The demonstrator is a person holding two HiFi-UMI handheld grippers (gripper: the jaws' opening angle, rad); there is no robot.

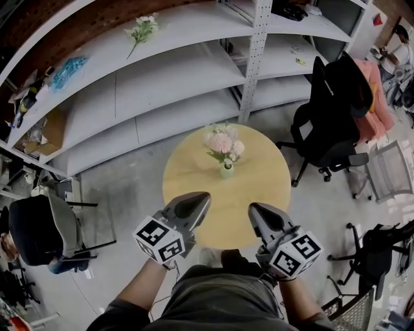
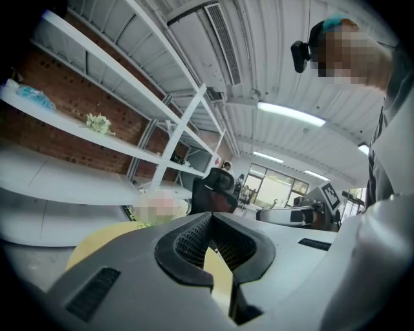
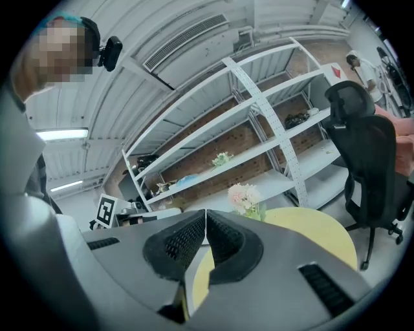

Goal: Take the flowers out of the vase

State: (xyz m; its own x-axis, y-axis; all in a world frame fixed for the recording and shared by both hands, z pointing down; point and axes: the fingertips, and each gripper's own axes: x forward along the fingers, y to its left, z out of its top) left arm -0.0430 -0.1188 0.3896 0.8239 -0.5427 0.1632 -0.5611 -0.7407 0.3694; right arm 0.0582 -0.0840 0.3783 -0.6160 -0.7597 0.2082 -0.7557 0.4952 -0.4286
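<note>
Two grey hand-held tongs, each with a marker cube
The left tongs (image 1: pixel 206 196) and right tongs (image 1: pixel 253 208) have smooth grey shells that taper to a narrow beak. In the gripper views each beak is lined with black pads (image 2: pixel 187 242) of fine ribbed mesh that curve round a hollow, and a dark slot (image 2: pixel 94 294) is cut into the shell at the side. Behind each shell sits a white cube (image 1: pixel 160 240) with black square markers on its faces. The person wears a grey-olive garment (image 1: pixel 213 300), a black camera (image 3: pixel 111 52) on the head and a teal band (image 3: pixel 61 19) above it
</note>
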